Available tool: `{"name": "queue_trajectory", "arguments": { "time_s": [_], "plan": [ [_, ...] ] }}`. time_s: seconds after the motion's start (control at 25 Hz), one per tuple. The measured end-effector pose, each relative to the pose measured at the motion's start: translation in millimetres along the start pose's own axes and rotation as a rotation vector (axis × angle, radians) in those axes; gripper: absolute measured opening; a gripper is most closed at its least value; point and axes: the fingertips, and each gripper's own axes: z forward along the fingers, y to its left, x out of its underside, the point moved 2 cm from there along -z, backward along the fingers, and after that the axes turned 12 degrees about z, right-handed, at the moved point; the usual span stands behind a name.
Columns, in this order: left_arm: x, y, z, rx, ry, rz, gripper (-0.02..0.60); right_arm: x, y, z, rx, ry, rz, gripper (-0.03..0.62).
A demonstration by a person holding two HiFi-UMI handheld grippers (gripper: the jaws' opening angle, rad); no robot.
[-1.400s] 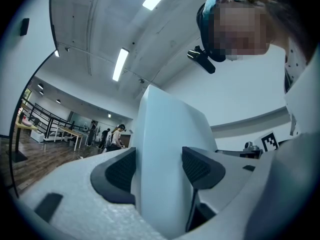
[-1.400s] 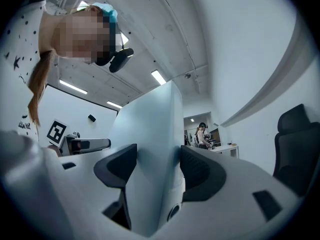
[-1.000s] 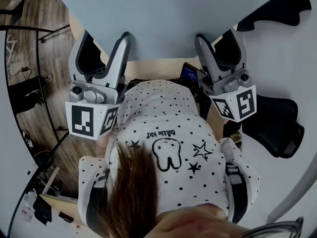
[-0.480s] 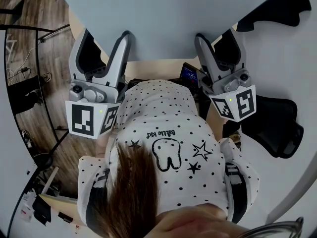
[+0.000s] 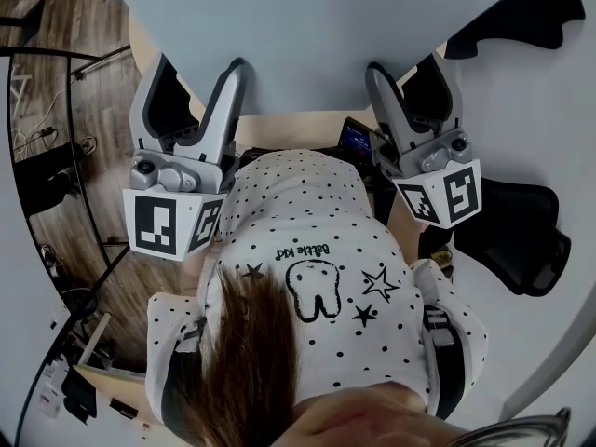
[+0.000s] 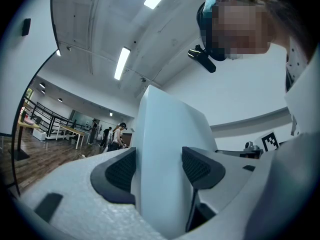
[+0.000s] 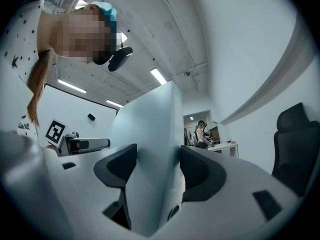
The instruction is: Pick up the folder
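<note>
Your left gripper and your right gripper are both closed on the pale blue folder. In each gripper view the folder's panel stands between the two dark pads, and both pads press on it. The folder is in the air just beyond your dotted shirt, and it rests on no surface that I can see. Its near edge runs from left to right across the front of the shirt, with one gripper towards each end, so neither hand is nearer than the other. I judge the pick-up nearly done. For the next move, raise both ends together; if one side goes faster, the folder can twist in the pads.
</note>
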Motion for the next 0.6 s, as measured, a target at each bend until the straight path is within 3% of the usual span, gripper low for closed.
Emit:
{"name": "queue_trajectory", "arguments": {
  "time_s": [0.6],
  "plan": [
    [0.2, -0.1, 1.0, 0.004, 0.011, 0.000, 0.288, 0.3, -0.7, 0.7, 0.007, 0.013, -0.004, 0.267]
  ]
}}
